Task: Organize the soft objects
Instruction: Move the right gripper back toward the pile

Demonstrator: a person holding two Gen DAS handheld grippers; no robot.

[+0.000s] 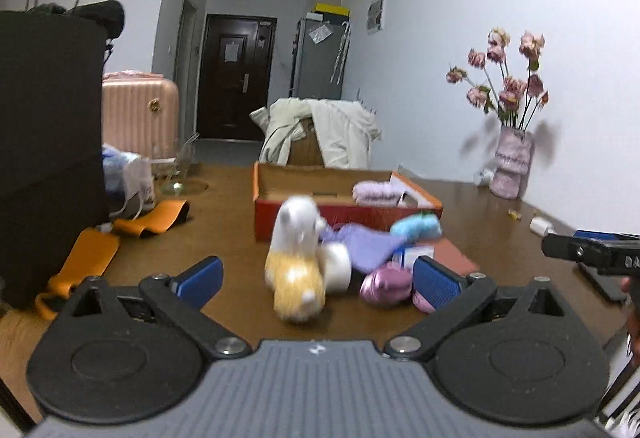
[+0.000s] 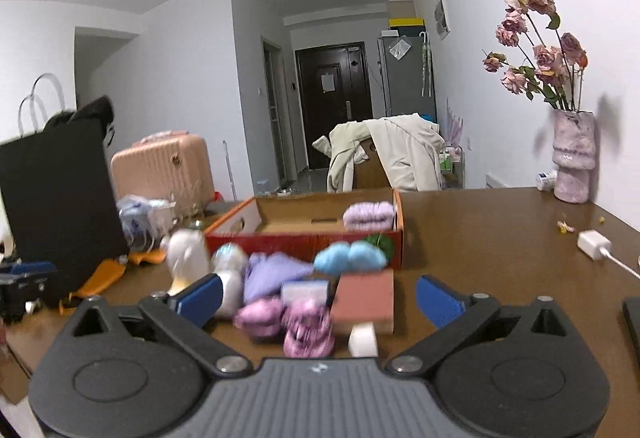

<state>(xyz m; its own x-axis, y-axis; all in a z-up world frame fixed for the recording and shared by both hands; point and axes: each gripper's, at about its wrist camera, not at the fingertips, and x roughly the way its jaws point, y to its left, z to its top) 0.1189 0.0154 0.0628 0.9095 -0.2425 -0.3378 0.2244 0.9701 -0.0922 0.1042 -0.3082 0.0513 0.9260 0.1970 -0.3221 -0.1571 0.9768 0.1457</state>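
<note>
Crowding plush toy (image 1: 296, 262): socks (image 1: 386, 284), roll (image 1: 338, 264)

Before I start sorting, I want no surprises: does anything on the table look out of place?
Only the lilac roll sits in the red box; the other soft things lie heaped before it, and the plush toy leans askew.

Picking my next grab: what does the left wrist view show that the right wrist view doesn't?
Only the left wrist view shows the plush toy's yellow lower half in full. Only the right wrist view shows the white charger with its cable and the white block nearest the camera. Both show the red box holding one lilac roll, the blue roll, and open, empty jaws.
</note>
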